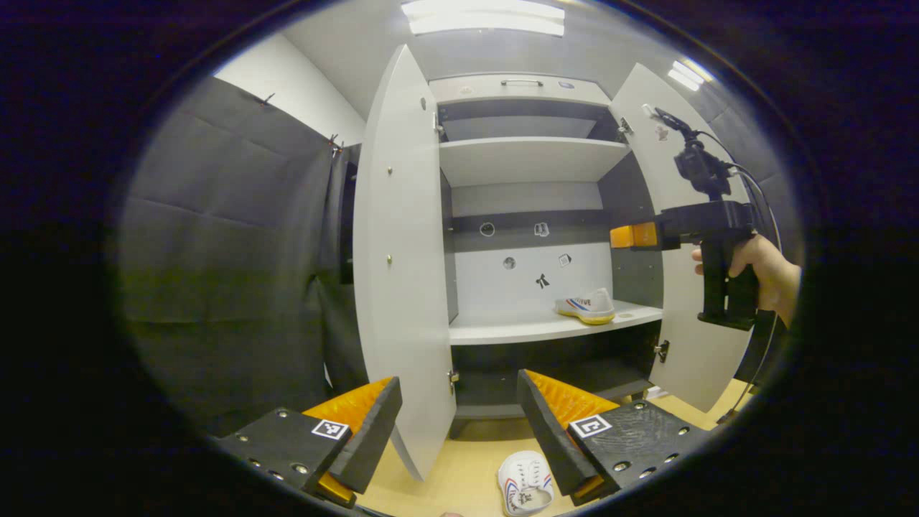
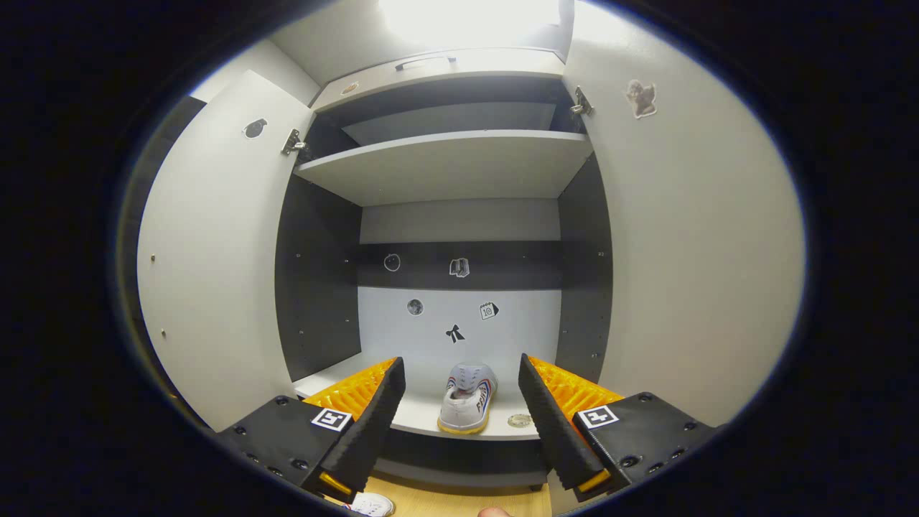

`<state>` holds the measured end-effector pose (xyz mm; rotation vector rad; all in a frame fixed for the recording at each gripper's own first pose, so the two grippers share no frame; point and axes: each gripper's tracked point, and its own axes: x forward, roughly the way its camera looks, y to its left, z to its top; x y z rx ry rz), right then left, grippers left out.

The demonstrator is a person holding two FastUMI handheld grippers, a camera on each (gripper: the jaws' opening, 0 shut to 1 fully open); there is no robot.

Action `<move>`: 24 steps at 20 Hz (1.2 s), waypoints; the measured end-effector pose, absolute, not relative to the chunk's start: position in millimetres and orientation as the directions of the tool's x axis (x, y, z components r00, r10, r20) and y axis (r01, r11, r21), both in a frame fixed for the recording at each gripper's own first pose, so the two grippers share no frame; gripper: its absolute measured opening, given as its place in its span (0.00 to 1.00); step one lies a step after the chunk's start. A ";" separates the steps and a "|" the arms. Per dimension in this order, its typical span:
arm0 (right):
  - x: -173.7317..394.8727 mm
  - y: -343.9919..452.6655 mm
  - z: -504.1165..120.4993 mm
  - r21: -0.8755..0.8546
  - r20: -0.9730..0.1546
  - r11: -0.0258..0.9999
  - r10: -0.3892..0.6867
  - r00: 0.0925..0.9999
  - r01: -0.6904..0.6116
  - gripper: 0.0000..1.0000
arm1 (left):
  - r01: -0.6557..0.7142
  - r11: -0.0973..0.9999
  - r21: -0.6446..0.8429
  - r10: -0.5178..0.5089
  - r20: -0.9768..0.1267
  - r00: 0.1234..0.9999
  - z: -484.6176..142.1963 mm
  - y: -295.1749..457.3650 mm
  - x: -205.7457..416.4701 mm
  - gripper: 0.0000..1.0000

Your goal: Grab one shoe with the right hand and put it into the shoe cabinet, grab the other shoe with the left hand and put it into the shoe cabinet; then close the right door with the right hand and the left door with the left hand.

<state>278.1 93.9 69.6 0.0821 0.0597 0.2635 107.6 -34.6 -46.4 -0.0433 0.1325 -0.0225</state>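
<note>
One shoe (image 2: 468,398) was parked on the shoe cabinet (image 2: 445,165) shelf, just past the right gripper (image 2: 459,402), whose jaws were spread wide and empty. The other shoe (image 1: 525,490) was left on the floor below the wide-open left gripper (image 1: 459,424).
</note>
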 end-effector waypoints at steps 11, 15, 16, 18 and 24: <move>200.3 59.8 38.0 0.022 -0.106 0.975 0.220 0.970 -0.219 0.99 | 0.196 0.973 -0.118 -0.225 -0.333 0.916 -145.6 -75.9 126.3 0.96; 178.5 49.7 24.8 0.013 -0.131 0.980 0.201 0.971 -0.201 1.00 | 0.230 0.964 -0.136 -0.266 -0.437 0.859 -200.3 -91.9 122.2 0.96; 172.6 48.5 21.1 0.009 -0.139 0.980 0.199 0.970 -0.200 1.00 | 0.236 0.961 -0.143 -0.276 -0.463 0.842 -213.3 -97.3 120.5 0.96; 162.0 44.6 13.5 0.006 -0.161 0.981 0.194 0.968 -0.196 1.00 | 0.249 0.957 -0.145 -0.288 -0.503 0.815 -235.1 -102.4 118.8 0.95; 140.1 28.4 -4.9 0.009 -0.206 0.986 0.163 0.965 -0.165 1.00 | 0.265 0.947 -0.182 -0.320 -0.605 0.729 -298.9 -115.5 120.1 0.96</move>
